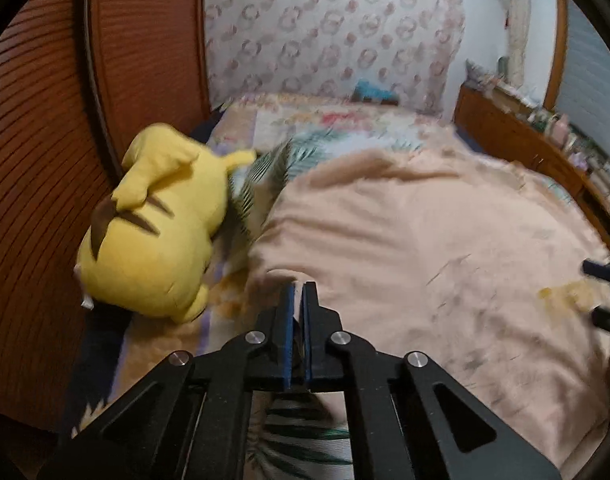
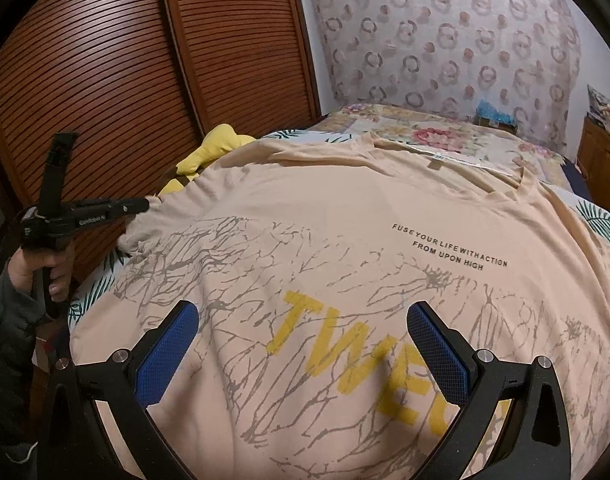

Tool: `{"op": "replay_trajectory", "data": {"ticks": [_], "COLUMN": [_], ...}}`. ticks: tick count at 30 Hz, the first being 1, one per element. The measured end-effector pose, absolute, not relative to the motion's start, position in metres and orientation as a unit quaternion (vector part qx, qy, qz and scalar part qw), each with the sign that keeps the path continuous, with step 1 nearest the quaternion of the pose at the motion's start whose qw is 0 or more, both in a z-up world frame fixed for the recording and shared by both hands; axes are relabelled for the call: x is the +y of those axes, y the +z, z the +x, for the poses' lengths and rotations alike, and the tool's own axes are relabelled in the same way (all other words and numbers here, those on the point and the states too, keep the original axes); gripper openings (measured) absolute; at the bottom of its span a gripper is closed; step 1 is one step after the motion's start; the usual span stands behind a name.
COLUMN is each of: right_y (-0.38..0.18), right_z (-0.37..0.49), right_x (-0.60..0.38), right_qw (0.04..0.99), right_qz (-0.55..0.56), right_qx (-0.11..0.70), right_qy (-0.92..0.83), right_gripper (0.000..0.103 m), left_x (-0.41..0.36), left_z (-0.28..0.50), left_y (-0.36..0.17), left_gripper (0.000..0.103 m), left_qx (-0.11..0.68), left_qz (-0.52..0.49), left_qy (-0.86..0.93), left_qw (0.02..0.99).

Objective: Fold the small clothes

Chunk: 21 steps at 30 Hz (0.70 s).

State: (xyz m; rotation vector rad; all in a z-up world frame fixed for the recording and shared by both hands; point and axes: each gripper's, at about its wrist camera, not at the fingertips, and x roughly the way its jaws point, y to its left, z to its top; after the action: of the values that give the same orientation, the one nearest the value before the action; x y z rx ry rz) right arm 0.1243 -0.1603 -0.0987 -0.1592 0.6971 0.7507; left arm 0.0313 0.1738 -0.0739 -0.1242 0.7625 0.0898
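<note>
Louvred wood doors (image 2: 105, 80) stand along the bed's left edge. Yellow plush toy (image 1: 153, 232) lies at the left edge of the bed (image 2: 405, 128), betw. the doors and the shirt; in the right wrist view only its tip shows behind the shirt's raised sleeve.

Left tool (image 1: 299, 292): blue pads pressed together, pinching the left sleeve/edge of the peach T-shirt (image 2: 345, 220). In the right wrist view the left tool (image 2: 143, 205) shows from the side, fabric bunched at its tip and drawn toward the left edge of the bed; the left hand (image 2: 45, 268) grips its handle.

T-shirt pos.: spread front-up across the near half of the bed, neckline toward the far end, hem toward the near edge. Print: grey crack pattern, yellow letters, small black text on the chest.

Right tool (image 2: 303, 344): fingers spread wide, over the lower front of the shirt, straddling the yellow letters; nothing betw. the pads. Contact w/ fabric: cannot tell.

Patterned wall cloth (image 2: 445, 40) hangs behind the far end. Wooden shelf unit (image 1: 537, 144) runs along the right edge.
</note>
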Motion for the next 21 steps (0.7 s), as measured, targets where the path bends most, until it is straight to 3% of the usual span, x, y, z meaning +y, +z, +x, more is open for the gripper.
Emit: {"op": "replay_trajectory", "data": {"ticks": [17, 18, 21], "right_y": [-0.087, -0.088, -0.09], "right_z": [0.105, 0.104, 0.102], "right_x": [-0.18, -0.181, -0.18], "right_qw": [0.884, 0.884, 0.885], "right_qz": [-0.07, -0.068, -0.068], "right_qx": [0.32, 0.321, 0.323], "right_qy": [0.333, 0.332, 0.33], "right_gripper": [0.103, 0.103, 0.103], "left_x": [0.067, 0.064, 0.063], "left_z": [0.055, 0.053, 0.044], "left_y": [-0.012, -0.011, -0.008], "left_gripper": [0.005, 0.01, 0.04], "left_qx": [0.313, 0.311, 0.302], "left_qz": [-0.04, -0.04, -0.042], "left_qy": [-0.105, -0.109, -0.111], "left_qw": [0.943, 0.943, 0.946]}}
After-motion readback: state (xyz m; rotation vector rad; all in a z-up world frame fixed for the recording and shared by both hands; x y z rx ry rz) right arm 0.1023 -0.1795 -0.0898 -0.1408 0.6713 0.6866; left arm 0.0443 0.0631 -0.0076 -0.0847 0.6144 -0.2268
